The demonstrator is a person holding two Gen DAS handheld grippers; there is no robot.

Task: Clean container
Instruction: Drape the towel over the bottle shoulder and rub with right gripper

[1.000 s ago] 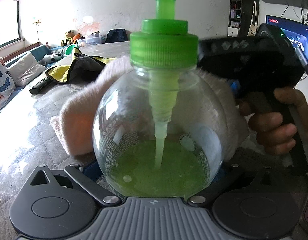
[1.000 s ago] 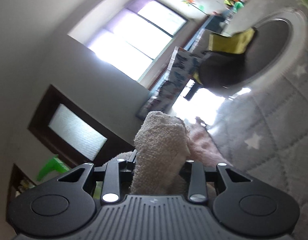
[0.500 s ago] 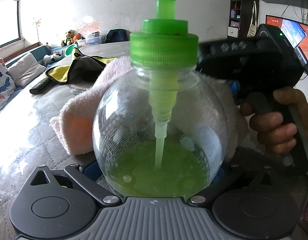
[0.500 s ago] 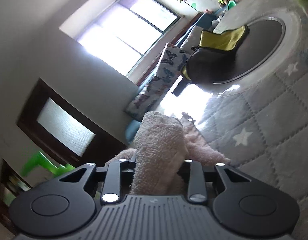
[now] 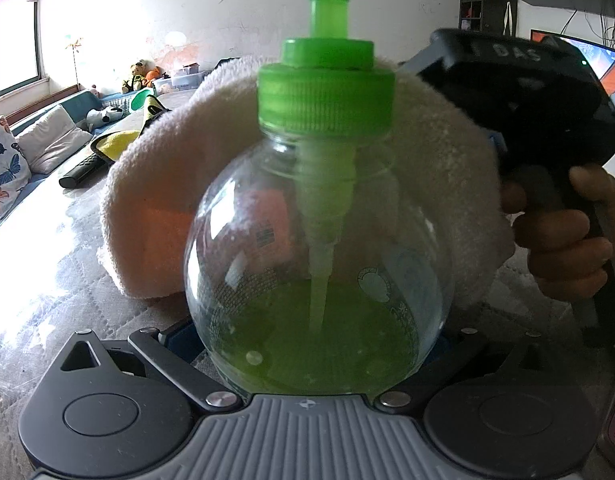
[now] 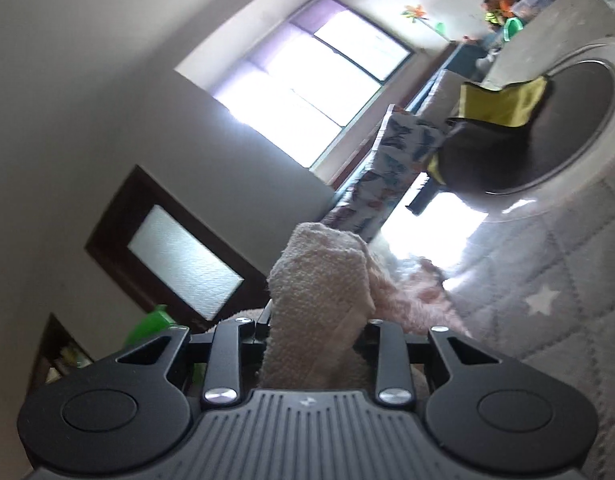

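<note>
Wiping round soap bottle (image 5: 319, 264), clamped upright in left claw (image 5: 307, 360) over quilted bench; right claw (image 6: 313, 332) pinching pink towel (image 6: 319, 304) behind it. Risk: hard push twisting slick bottle loose.

Clear round bottle (image 5: 319, 264) between the left gripper's (image 5: 319, 364) black arms, with bright green liquid in its lower part, a green ribbed cap (image 5: 326, 100) and a pale green tube. Behind it, a pale pink towel (image 5: 155, 216). The right gripper (image 6: 315, 344), black with a grey ribbed body, clamps the same pink towel. Beyond: grey quilted cover (image 6: 547, 300) with white stars; yellow-and-black cloth (image 6: 503, 104).
</note>
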